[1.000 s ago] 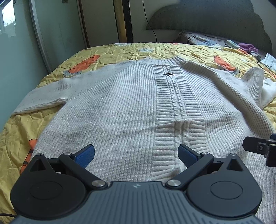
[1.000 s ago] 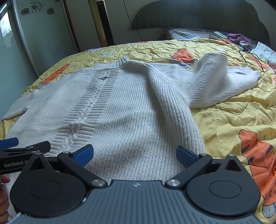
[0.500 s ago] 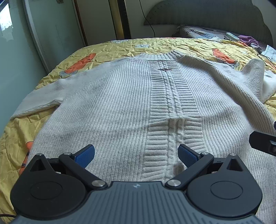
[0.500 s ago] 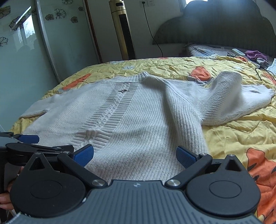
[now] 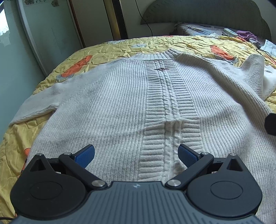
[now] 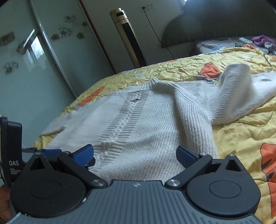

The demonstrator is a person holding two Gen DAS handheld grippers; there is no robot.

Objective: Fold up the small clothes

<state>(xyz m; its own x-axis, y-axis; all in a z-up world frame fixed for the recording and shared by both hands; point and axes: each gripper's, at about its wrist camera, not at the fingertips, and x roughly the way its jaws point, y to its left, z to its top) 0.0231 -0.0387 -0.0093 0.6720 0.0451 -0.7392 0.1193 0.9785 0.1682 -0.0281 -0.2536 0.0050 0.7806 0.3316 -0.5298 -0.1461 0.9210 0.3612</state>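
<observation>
A cream knitted sweater [image 5: 120,106] lies flat on the bed, collar away from me, with a ribbed cable panel down its middle. Its left sleeve [image 5: 34,110] stretches out to the left. Its right sleeve [image 6: 238,93] is bunched and raised at the right. My left gripper [image 5: 136,155] is open and empty just above the sweater's hem. My right gripper [image 6: 135,155] is open and empty above the hem's right part. The left gripper's body [image 6: 12,148] shows at the left edge of the right wrist view.
The bed has a crumpled yellow quilt [image 6: 241,134] with orange prints. A gold tower fan [image 6: 129,36] and a glass sliding door [image 6: 34,60] stand beyond the bed's far left. A dark headboard [image 5: 207,15], pillow and small items lie at the far right.
Both grippers have risen and tilted up, so more of the room shows. The right gripper has nearly left the left wrist view. Both stay open and the sweater has not moved.
</observation>
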